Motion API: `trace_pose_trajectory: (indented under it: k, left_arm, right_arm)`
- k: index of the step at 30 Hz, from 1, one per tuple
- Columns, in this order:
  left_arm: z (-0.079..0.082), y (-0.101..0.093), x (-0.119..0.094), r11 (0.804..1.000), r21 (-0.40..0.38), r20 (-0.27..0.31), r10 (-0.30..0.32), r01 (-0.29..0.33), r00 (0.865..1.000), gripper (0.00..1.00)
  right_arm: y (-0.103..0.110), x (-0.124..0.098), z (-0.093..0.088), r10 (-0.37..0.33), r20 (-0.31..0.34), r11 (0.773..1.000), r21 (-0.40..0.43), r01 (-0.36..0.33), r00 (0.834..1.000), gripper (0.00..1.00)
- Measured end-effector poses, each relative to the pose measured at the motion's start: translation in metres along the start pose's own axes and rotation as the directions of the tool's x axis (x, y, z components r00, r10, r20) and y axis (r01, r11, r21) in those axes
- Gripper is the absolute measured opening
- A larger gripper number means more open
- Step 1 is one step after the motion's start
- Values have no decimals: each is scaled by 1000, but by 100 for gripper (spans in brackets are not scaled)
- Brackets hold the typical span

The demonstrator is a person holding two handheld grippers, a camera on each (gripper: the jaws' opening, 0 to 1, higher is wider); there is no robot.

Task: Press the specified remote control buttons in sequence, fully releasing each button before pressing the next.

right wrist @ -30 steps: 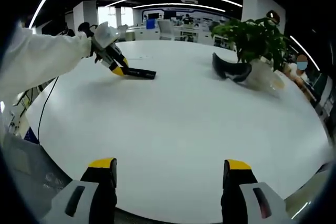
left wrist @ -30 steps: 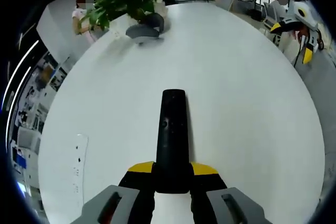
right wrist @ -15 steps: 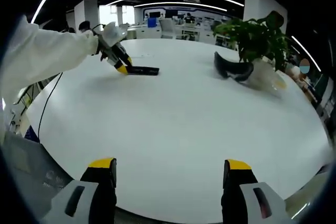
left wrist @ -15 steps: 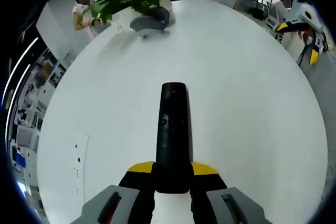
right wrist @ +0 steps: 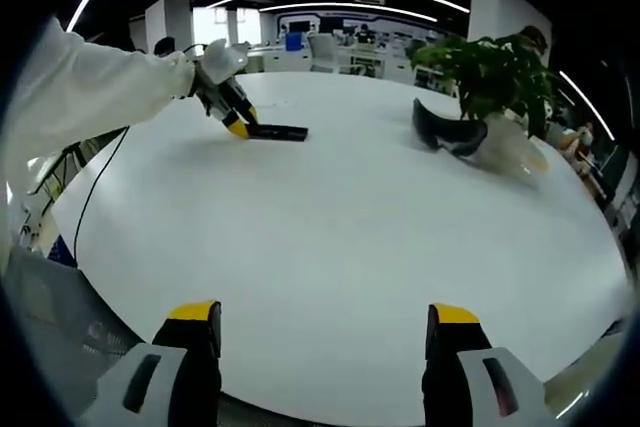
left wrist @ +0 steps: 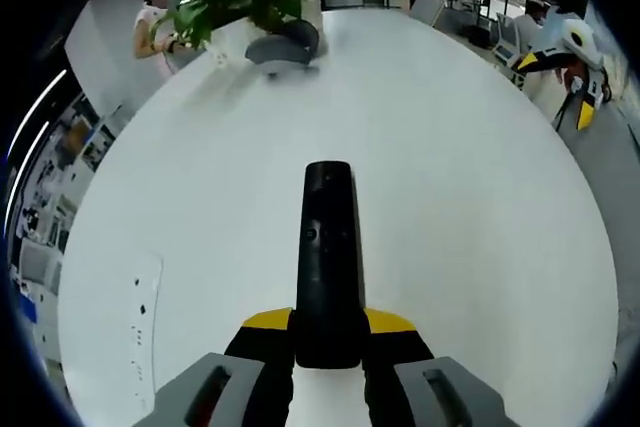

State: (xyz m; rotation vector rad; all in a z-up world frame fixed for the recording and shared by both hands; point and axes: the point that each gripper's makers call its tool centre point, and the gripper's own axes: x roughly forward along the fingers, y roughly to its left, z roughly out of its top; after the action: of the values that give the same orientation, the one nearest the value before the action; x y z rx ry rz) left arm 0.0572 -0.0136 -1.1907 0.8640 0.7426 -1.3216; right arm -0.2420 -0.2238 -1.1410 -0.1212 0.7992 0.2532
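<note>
On white table (left wrist: 480,207), left gripper (left wrist: 327,332) pinches near end of black remote (left wrist: 327,247); right gripper (right wrist: 325,322) spread wide, holding nothing, plant (right wrist: 490,72) beyond

remote (left wrist: 326,257) near end hidden in claw | button labels unreadable

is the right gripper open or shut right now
Open. In the right gripper view, the right gripper has its two yellow-tipped jaws standing wide apart with only the bare white round table between them.
</note>
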Motion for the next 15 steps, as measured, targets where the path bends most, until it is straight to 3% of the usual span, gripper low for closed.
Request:
trace_pose_trajectory:
  k: [3, 9, 13, 15]
  left_arm:
    - [2, -2, -1, 999, 27, 8, 18, -18, 1000, 25]
    - [1, 2, -3, 997, -13, 8, 83, -83, 997, 27]
    - [-3, 5, -5, 981, -145, 22, 133, -129, 991, 29]
    - [-2, -4, -3, 969, -232, 43, 98, -86, 994, 35]
  right_arm:
    - [0, 0, -1, 1, -8, 1000, -4, -1, 1000, 84]
    - [-1, 0, 0, -2, -1, 1000, -7, 2, 1000, 84]
    - [0, 0, 1, -2, 9, 1000, -9, 2, 1000, 85]
    - [0, -1, 2, -3, 12, 1000, -11, 3, 1000, 85]
